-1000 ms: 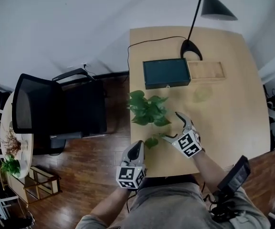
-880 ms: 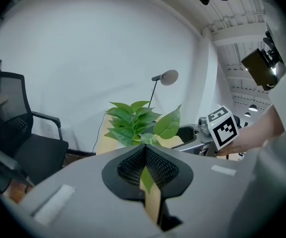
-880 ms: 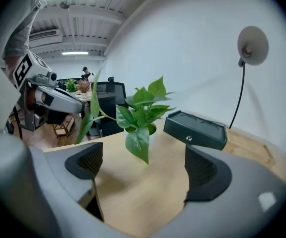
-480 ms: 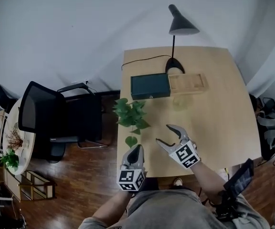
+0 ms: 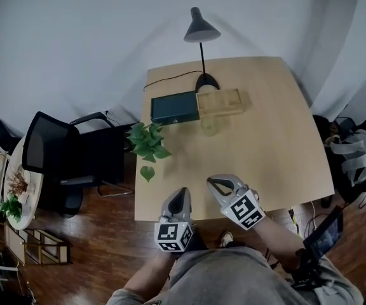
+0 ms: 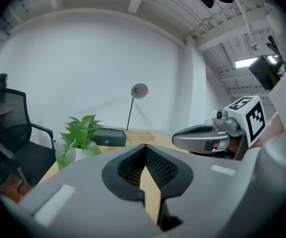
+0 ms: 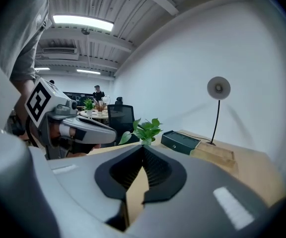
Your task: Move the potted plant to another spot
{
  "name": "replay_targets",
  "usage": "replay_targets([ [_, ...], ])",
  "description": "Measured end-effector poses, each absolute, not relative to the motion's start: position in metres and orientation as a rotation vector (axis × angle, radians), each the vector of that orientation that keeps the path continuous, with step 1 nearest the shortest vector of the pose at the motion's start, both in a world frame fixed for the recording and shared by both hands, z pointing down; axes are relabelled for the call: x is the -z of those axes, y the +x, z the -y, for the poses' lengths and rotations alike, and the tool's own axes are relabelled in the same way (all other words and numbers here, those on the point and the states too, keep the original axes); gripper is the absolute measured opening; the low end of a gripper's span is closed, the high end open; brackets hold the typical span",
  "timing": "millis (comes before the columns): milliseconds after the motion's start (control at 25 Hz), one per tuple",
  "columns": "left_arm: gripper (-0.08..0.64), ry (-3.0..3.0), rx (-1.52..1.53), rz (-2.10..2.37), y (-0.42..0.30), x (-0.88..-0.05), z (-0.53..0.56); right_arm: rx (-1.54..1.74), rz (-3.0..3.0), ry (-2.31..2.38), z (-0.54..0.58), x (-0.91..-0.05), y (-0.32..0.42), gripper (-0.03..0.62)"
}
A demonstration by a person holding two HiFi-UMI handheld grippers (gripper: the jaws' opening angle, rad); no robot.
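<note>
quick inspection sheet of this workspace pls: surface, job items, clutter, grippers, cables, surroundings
surface: light wooden table, no spills seen
job's things: green leafy potted plant at the table's left edge, apart from both grippers
clutter: dark green rectangular box beside a shallow wooden tray; black desk lamp behind them
grippers: left gripper shut, empty; right gripper shut, empty; both over the near edge
cables: black cord runs from the lamp's base to the far left corner
surroundings: black mesh office chair left of the table; dark wooden floor
</note>
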State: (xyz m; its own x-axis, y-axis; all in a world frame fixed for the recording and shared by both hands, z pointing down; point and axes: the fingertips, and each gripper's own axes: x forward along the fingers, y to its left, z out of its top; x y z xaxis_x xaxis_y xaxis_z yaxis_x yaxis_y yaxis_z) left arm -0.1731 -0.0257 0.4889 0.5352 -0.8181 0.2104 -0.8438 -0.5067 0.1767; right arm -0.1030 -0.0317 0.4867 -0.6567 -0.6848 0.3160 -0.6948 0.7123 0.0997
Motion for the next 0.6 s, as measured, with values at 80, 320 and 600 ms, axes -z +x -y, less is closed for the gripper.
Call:
replay_targets([
  [80, -0.006, 2.539, -0.150, 1.373, -0.164, -0.486, 0.014, -0.072, 2.593, 1.067, 0.014, -0.489, -0.099, 0.006],
  [320, -0.006, 2.601, -0.169, 1.283, -0.147, -0.481, -0.013, -0.192, 2.605, 1.056, -0.027, -0.494, -0.104, 0.006],
  [600, -0.006, 2.653, -0.169, 1.168, -0.156, -0.475, -0.038, -0.333, 2.601, 1.140, -0.055, -0.493, -0.122, 0.006],
])
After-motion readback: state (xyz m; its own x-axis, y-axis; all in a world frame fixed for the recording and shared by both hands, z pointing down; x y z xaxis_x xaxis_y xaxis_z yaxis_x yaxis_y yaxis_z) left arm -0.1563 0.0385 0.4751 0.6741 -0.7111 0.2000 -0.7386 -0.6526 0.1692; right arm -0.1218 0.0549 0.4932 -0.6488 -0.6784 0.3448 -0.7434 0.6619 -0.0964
